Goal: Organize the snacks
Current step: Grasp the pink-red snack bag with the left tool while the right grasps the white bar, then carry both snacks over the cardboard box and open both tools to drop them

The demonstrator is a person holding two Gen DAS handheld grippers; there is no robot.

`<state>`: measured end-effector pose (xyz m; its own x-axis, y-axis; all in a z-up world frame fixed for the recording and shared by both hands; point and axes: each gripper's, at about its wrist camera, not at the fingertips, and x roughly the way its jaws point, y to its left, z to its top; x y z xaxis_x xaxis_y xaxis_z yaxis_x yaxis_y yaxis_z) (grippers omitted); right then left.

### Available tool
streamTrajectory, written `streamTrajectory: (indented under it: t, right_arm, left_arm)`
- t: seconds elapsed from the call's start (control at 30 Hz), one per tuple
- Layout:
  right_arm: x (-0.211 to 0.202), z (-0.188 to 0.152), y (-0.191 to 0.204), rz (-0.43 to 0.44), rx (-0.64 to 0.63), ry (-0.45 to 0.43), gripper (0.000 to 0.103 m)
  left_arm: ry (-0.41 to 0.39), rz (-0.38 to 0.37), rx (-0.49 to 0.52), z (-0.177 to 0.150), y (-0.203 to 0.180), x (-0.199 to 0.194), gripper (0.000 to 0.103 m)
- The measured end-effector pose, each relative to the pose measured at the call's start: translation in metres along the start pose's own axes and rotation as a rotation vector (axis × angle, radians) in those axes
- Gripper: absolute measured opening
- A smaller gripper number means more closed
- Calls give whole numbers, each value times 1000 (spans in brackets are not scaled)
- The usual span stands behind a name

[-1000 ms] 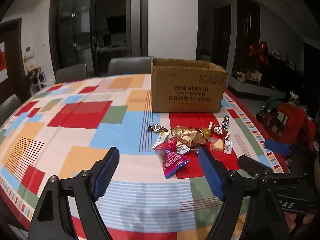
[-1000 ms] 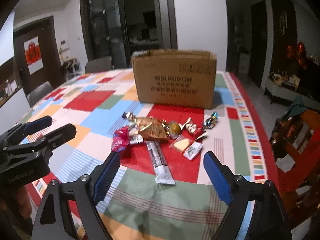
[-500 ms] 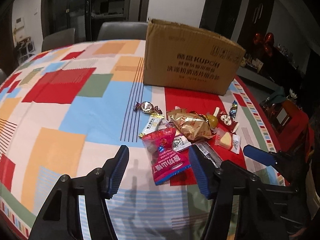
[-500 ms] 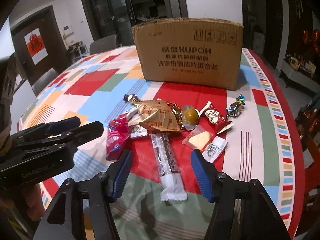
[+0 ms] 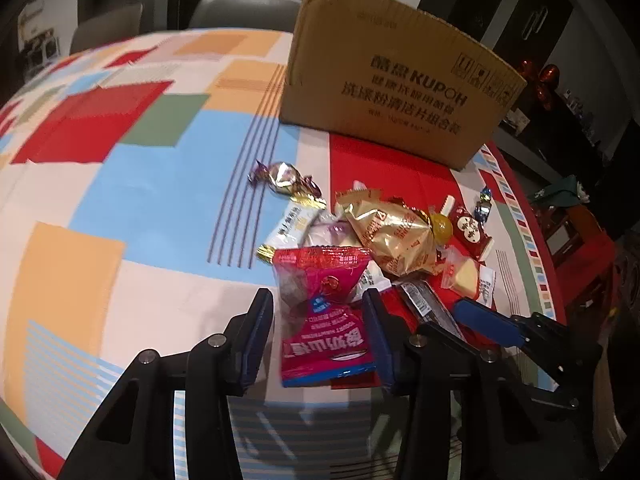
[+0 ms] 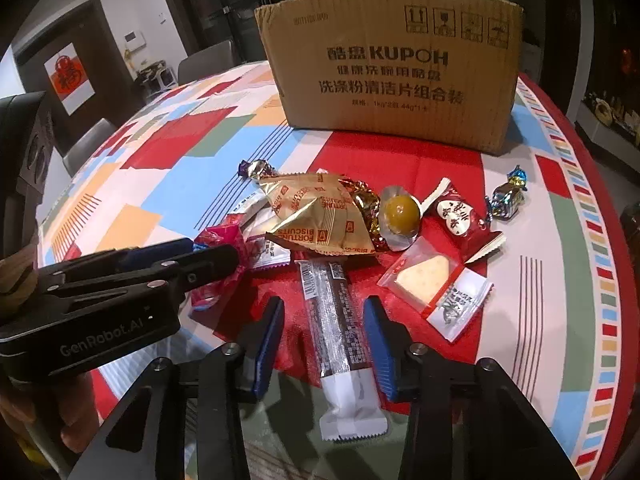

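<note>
Colourful patchwork cloth covers the bench [image 5: 120,184] before a brown cardboard box [image 5: 384,92]. Left hand-held gripper [image 5: 318,332], jaws just narrowing, straddles a red snack packet [image 5: 324,320]; right hand-held gripper [image 6: 324,344] likewise straddles a dark wrapped bar [image 6: 340,320]. Slippery wrappers could slide free.

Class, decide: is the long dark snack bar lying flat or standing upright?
Lying flat: the snack bar stretches along the tablecloth, white end nearest the camera.
</note>
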<state>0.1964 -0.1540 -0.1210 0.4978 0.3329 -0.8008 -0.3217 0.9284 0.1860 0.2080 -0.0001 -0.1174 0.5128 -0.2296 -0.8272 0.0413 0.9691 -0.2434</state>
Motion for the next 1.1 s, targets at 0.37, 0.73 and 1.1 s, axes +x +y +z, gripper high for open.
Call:
streamTrajectory:
  t: [0.37,0.73,1.1]
  right_arm:
    - [7,0,-3,-16,8,18,24]
    - [-20,-8,4,7,14,-13,22]
    - [-80,12,3,8,31,-170,22]
  left_arm:
    - [25,-21,2,-4,0,2,35]
    - [-32,-28,39,-11,-10,-28,33]
    - [-143,-67,133,5,-35,-76,33]
